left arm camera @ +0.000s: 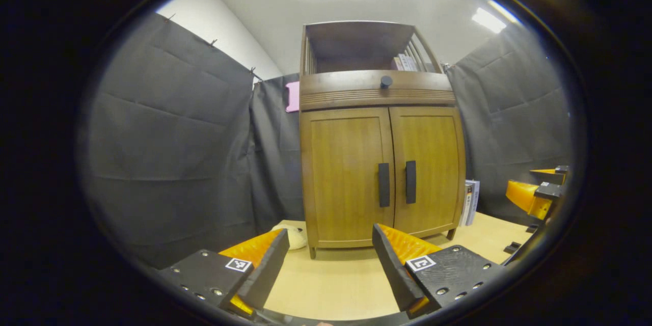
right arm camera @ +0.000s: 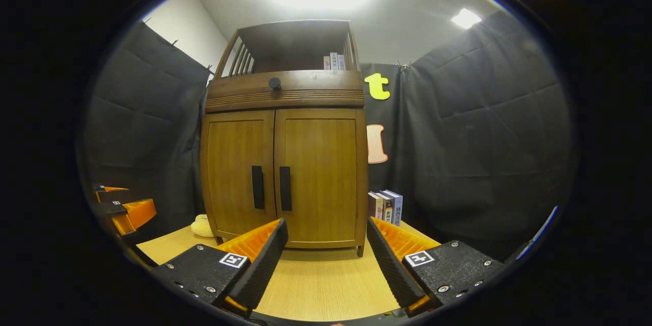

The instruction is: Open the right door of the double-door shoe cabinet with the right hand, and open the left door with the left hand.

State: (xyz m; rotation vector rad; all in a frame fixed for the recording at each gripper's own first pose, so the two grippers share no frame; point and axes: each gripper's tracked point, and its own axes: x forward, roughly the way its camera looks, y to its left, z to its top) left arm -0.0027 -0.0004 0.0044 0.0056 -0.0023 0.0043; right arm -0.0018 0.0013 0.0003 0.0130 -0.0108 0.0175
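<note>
A wooden double-door shoe cabinet (left arm camera: 382,173) (right arm camera: 285,173) stands on the table with both doors closed. The left door (left arm camera: 346,178) (right arm camera: 234,173) has a dark vertical handle (left arm camera: 383,185) (right arm camera: 257,187) at its inner edge. The right door (left arm camera: 428,168) (right arm camera: 321,173) carries its own handle (left arm camera: 410,182) (right arm camera: 284,188). My left gripper (left arm camera: 331,249) is open and empty, some way in front of the cabinet. My right gripper (right arm camera: 326,242) is open and empty too, short of the doors. It also shows at the right edge of the left gripper view (left arm camera: 540,193).
The cabinet has a drawer with a round knob (left arm camera: 386,81) (right arm camera: 275,83) and an open shelf with books on top. Books (right arm camera: 385,207) (left arm camera: 471,201) stand right of the cabinet. A pale soft object (left arm camera: 294,236) (right arm camera: 201,225) lies at its left foot. The wooden table (left arm camera: 336,285) runs between grippers and cabinet.
</note>
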